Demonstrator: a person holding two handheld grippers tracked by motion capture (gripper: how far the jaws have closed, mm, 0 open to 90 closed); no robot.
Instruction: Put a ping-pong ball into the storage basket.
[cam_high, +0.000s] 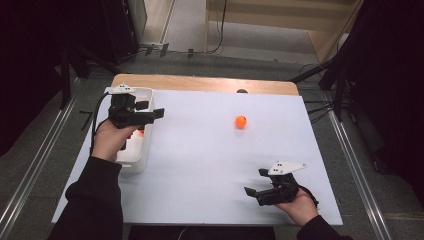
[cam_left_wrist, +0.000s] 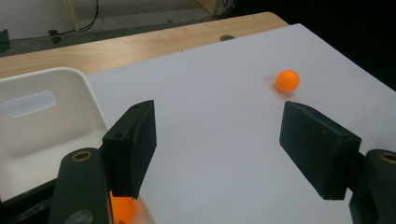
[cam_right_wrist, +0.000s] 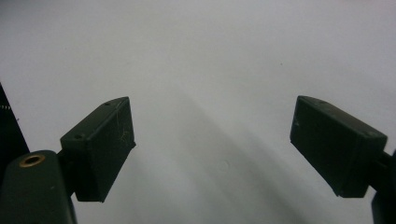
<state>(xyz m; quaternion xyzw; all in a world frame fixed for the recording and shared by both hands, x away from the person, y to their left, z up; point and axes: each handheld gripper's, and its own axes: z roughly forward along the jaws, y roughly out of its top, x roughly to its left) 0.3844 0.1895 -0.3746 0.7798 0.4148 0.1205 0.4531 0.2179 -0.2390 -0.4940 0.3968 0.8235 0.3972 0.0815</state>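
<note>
An orange ball (cam_high: 241, 121) lies alone on the white tabletop (cam_high: 200, 165), right of centre toward the back; the left gripper view has this ball (cam_left_wrist: 287, 80) ahead, past the right jaw. My left gripper (cam_high: 151, 109) hovers open over the right rim of a white bin (cam_high: 134, 162), jaws wide apart with nothing between them (cam_left_wrist: 217, 116). A second orange ball (cam_left_wrist: 122, 210) lies in the bin below the left jaw. My right gripper (cam_high: 256, 182) is open and empty near the front right of the table, pointing left over bare white surface (cam_right_wrist: 212, 112).
The bin (cam_left_wrist: 42, 74) stands at the table's left edge. A strip of bare wood (cam_high: 200, 82) runs along the far edge, with a small dark mark (cam_high: 242, 91) on it. Grey floor, metal rails and dark stands surround the table.
</note>
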